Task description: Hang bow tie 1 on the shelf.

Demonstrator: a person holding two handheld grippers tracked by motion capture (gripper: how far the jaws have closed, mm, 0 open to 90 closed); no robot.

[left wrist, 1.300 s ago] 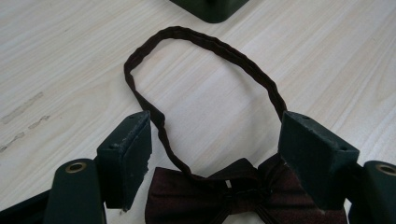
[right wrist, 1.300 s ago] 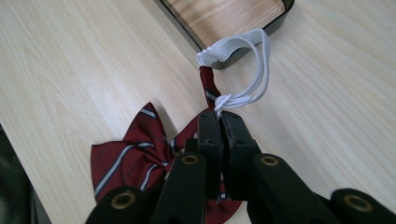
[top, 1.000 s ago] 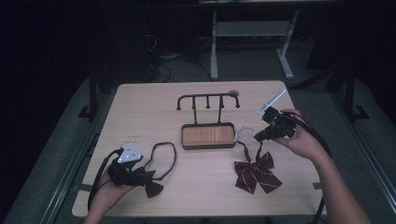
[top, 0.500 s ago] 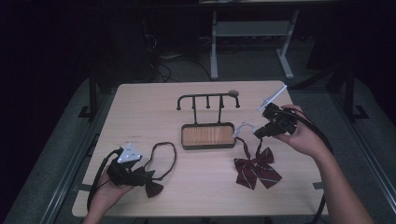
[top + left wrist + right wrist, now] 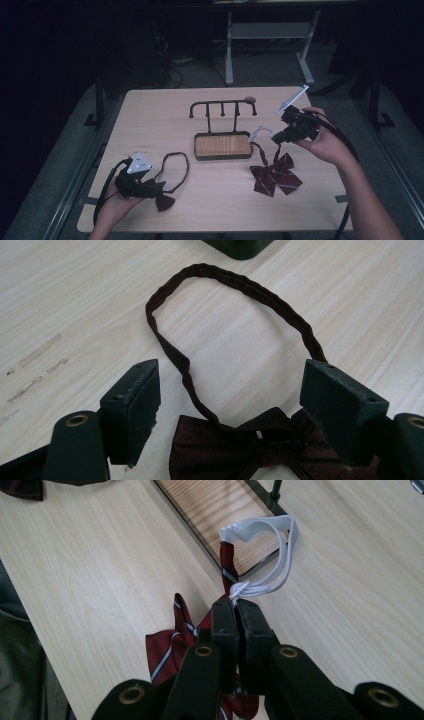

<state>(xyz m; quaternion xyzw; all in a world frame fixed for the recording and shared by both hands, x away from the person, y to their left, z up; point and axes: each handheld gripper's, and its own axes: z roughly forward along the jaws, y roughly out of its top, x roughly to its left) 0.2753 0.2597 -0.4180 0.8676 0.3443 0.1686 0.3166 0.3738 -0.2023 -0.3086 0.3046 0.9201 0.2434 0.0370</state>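
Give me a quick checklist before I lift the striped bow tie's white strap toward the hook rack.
1. Right gripper shut on the white elastic strap: ok.
2. Strap free of the rack's wooden base: cannot tell, it lies over the base's corner.
3. Hook rack upright, hooks bare: ok.
4. Striped bow tie lies apart from the dark bow tie: ok.
5. Left gripper open, jaws either side of the dark bow tie: ok.

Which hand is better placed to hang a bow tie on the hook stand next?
The right. The right gripper is already shut on the white elastic loop of the striped bow tie, close to the hook stand. The left gripper has open jaws around the dark bow tie, farther away.
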